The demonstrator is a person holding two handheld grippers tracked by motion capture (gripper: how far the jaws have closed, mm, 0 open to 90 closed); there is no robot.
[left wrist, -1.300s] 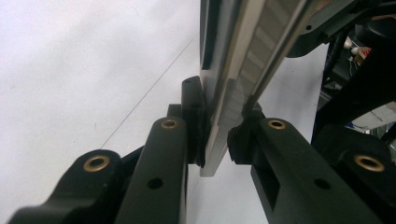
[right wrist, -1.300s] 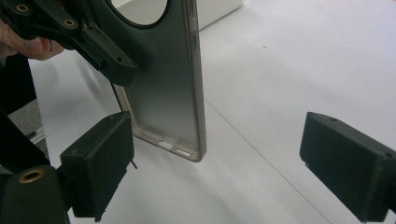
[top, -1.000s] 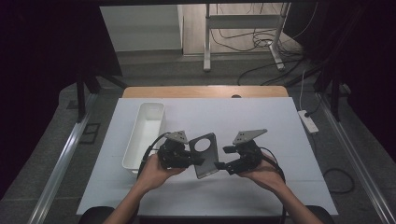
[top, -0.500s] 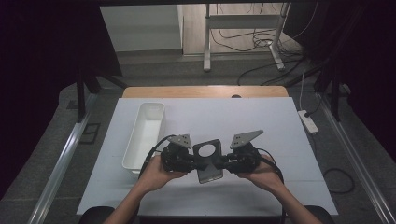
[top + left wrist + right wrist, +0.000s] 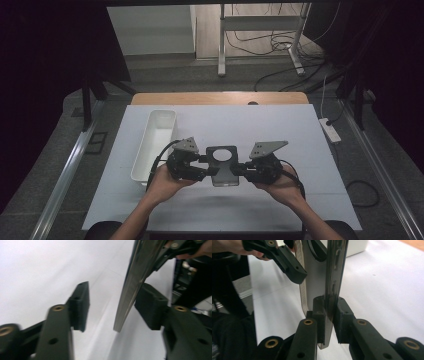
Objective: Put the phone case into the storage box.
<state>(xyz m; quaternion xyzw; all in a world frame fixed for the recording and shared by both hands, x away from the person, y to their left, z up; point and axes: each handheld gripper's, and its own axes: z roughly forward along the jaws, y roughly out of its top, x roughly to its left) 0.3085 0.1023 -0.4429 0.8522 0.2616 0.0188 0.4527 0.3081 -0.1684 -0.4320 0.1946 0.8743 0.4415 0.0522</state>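
White tray (image 5: 156, 142) stands just left of the left gripper (image 5: 202, 165), blocking leftward travel. Table (image 5: 300, 130) open beyond and right.

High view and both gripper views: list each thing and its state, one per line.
Phone case: held off the table, level, between both claws.
Right claw: shut on the case's edge.
Left claw: just opened; case between its pads.
Bin: upright on the table, looks empty.
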